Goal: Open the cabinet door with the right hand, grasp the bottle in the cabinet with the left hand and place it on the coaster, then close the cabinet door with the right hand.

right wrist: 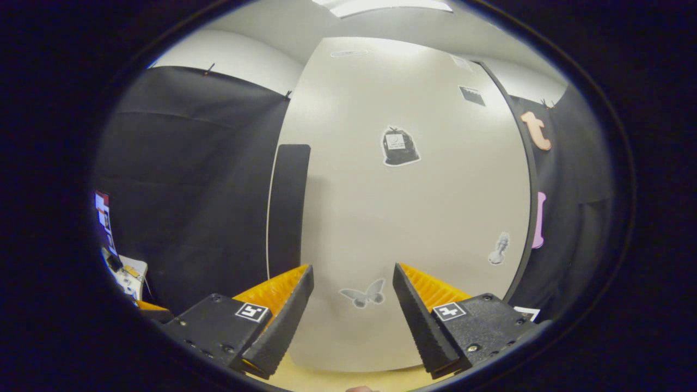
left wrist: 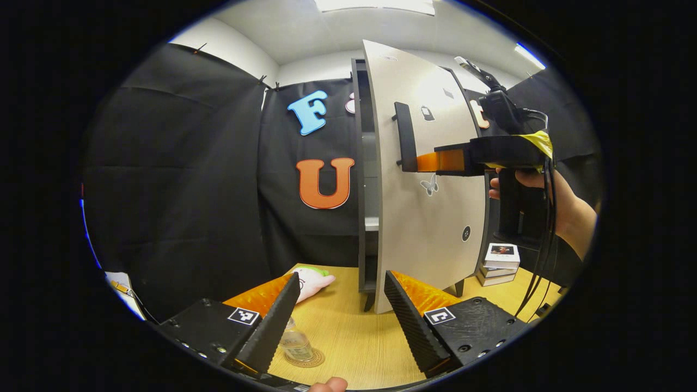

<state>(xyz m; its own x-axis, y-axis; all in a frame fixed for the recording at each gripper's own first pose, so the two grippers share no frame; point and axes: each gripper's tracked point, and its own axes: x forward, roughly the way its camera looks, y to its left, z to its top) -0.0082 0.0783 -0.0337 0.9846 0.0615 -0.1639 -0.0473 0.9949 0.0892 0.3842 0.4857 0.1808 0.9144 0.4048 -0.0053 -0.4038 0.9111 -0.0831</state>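
Pale grey laminate fills the middle of the left gripper view: the tall cabinet door (left wrist: 425,179) stands partly swung out from the dark cabinet frame (left wrist: 360,179), edge-on to the camera and carrying a black vertical bar handle (left wrist: 405,137) and a few small stickers. The right tool (left wrist: 435,161), held by a hand (left wrist: 536,185) with cables trailing down, reaches in from the right with its fingertips at the lower end of that handle; whether they press on it cannot be told from here. The door blocks most of the cabinet's inside, so just a sliver of shelf shows.

On the light wooden desk (left wrist: 354,332) a clear glass bottle (left wrist: 295,342) sits on a round woven coaster (left wrist: 306,357), partly hidden behind the left tool's finger. The left tool (left wrist: 340,316) hovers low over the desk with its jaws wide and nothing between them. A white plush toy (left wrist: 315,282) lies farther back, and a stack of small white boxes (left wrist: 500,264) rests right of the cabinet.

The right gripper view faces the door (right wrist: 414,218) square on, close up: the handle (right wrist: 288,209) lies left of the right tool (right wrist: 353,305), whose jaws stand wide apart around nothing, with a butterfly sticker (right wrist: 364,294) between them.
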